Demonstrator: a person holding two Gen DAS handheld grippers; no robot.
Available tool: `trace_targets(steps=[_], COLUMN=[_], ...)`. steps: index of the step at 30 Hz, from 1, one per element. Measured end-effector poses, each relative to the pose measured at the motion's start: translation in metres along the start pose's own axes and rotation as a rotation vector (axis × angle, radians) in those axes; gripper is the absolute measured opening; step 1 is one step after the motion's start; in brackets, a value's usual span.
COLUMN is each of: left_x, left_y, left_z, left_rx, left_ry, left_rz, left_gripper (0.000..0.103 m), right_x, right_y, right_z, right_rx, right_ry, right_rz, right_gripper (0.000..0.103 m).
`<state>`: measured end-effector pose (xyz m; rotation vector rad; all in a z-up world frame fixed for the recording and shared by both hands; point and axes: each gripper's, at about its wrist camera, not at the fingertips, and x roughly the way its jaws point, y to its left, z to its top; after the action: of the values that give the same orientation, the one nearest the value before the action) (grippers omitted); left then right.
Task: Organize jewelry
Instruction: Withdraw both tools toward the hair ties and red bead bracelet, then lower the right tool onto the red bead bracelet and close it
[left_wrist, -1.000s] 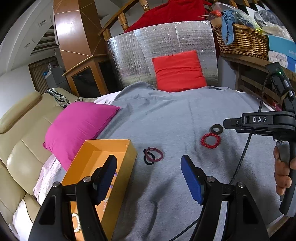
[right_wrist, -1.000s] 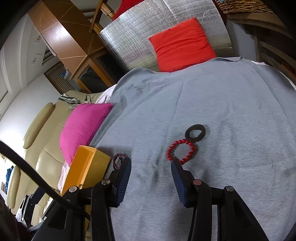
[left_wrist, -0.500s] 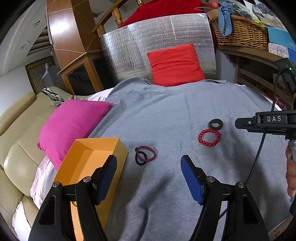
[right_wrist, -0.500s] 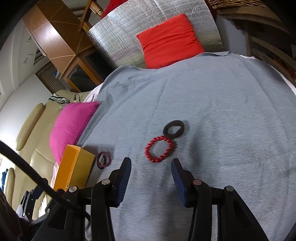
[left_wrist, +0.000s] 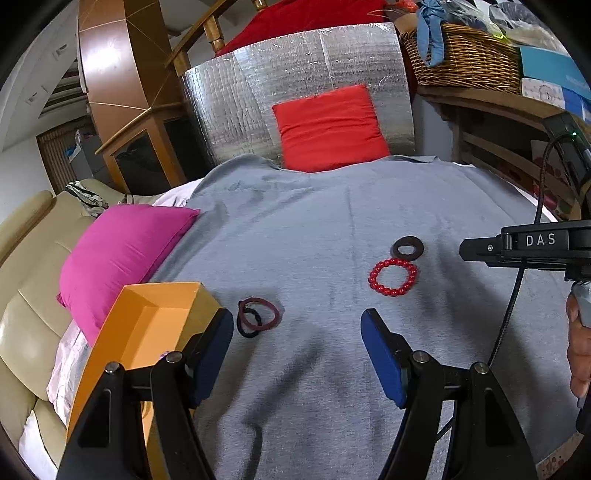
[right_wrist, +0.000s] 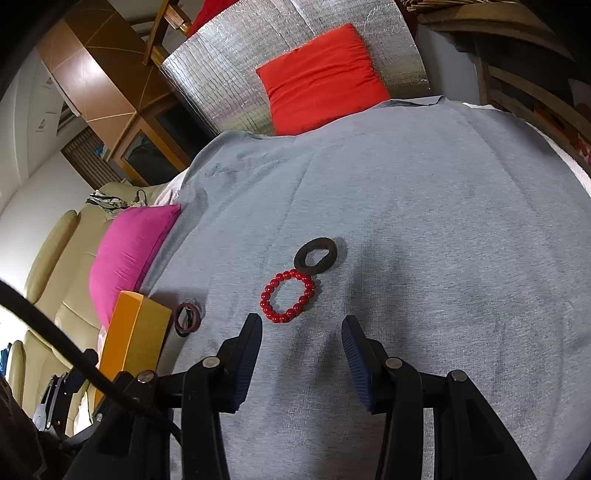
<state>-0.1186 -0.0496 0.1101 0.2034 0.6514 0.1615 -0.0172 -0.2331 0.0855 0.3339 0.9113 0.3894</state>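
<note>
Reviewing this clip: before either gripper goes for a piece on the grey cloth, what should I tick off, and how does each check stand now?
1. Right gripper open and empty: ok.
2. Left gripper open and empty: ok.
3. Red beaded bracelet unobstructed just ahead of the right gripper: ok.
4. Bracelet clear of the dark brown ring: not ok, they touch or nearly touch.
5. Open orange box has free room: ok.
6. Maroon and black hair ties separate from each other: not ok, overlapping.
</note>
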Motion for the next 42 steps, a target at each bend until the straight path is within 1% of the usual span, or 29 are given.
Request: trace_targets(steps=[10,14,21,26,30,32,34,36,37,38,39,42], left_x=[0.017,0.029,0.062,0.073,0.080,0.082,0.084,0.086,0.089,0.091,0.094,0.104], left_y=[0.004,0.010,0.043,0.064,0.072,0.074,0.076,0.078,0.080,0.081,0.082,0.081], left_z=[-0.005,-0.009,-0.023,-0.031,-0.035,-0.036,-0.034,-0.033,-0.033,-0.032,-0.030,-0.026], left_rx=[-0.010,-0.027,-0.130,-0.187,-0.211,-0.219,-0.224,-0.230,-0.236,-0.240,-0.245,-0.251], left_ry=[0.035,0.059,0.158,0.178,0.191,0.192,0.182,0.174,0.172,0.171,0.170,0.165], left_rz=[-0.007,-0.028,-0.039,-0.049,-0.087,-0.106,-0.129,-0.153,-0.165,-0.170,-0.181,-0.216], left_gripper=[0.072,0.072,0.072,0.072,0.072,0.072,0.072,0.072,0.072,0.072,0.072,0.072], right_x=[0.011,0.018,0.035,0.052,0.070,0.083,0.094,0.105,0.107,0.109,0.111,0.112], right_y=[0.001,0.003,0.002,0.006,0.010,0.012,0.014,0.018,0.022,0.026,0.029,0.031], right_z=[0.000,0.002,0.004,0.006,0.008,0.009,0.009,0.008,0.008,0.008,0.007,0.005], right_rx=[0.012,0.010,0.004,-0.008,-0.015,-0.015,-0.025,-0.052,-0.074,-0.097,-0.113,-0.144], right_ry=[0.012,0.018,0.034,0.045,0.053,0.067,0.081,0.081,0.071,0.063,0.064,0.063], right_rz=[0.000,0.001,-0.005,-0.020,-0.058,-0.095,-0.125,-0.173,-0.191,-0.204,-0.206,-0.205], right_gripper=[0.048,0.048,0.048,0.048,0.047,0.043,0.041,0.030,0.029,0.021,0.017,0.015])
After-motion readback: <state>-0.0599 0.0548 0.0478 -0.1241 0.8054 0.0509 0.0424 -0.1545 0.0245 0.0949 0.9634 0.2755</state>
